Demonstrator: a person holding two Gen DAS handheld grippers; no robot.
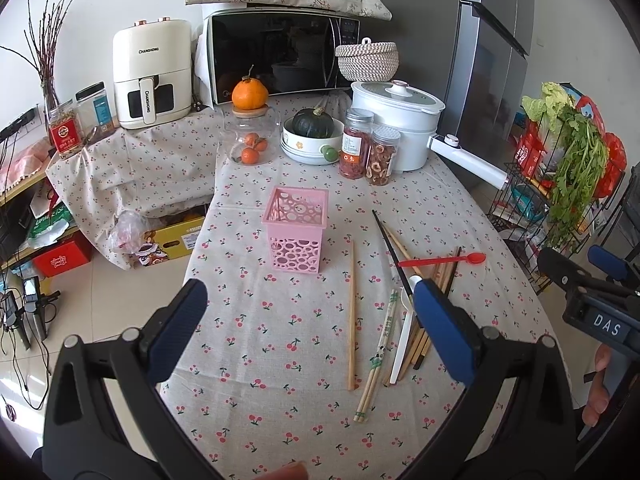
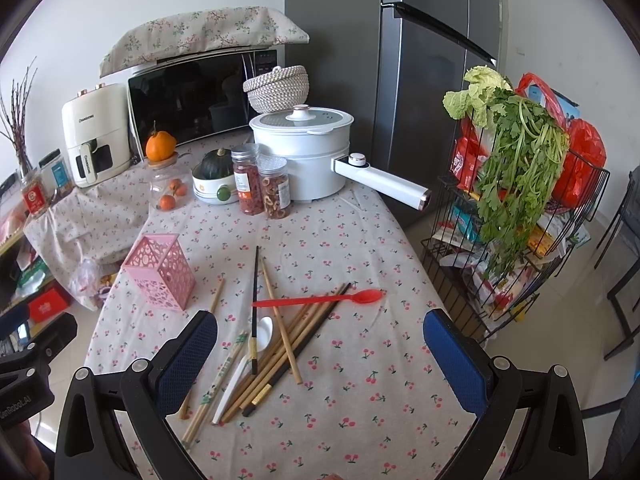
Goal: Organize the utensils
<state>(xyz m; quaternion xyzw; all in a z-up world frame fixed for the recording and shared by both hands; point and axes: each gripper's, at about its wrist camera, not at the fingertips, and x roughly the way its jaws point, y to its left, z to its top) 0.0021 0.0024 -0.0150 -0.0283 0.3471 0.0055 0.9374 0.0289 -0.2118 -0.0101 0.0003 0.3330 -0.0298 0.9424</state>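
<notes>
A pink perforated utensil holder (image 1: pixel 295 232) stands upright and empty on the cherry-print tablecloth; it also shows in the right wrist view (image 2: pixel 160 272). To its right lies a loose pile of wooden and black chopsticks (image 2: pixel 280 344), a red plastic spoon (image 2: pixel 320 299) and a white spoon (image 2: pixel 256 344). In the left wrist view I see the single chopstick (image 1: pixel 352 312), the red spoon (image 1: pixel 444 260) and the wrapped chopstick pair (image 1: pixel 378 352). My left gripper (image 1: pixel 310 332) is open and empty above the table's near side. My right gripper (image 2: pixel 320 360) is open and empty over the pile.
At the table's back stand a white electric pot (image 2: pixel 304 148), two spice jars (image 2: pixel 262 184), a bowl with a green squash (image 2: pixel 212 180) and a glass jar with oranges (image 2: pixel 170 188). A wire rack with greens (image 2: pixel 516 216) stands right of the table.
</notes>
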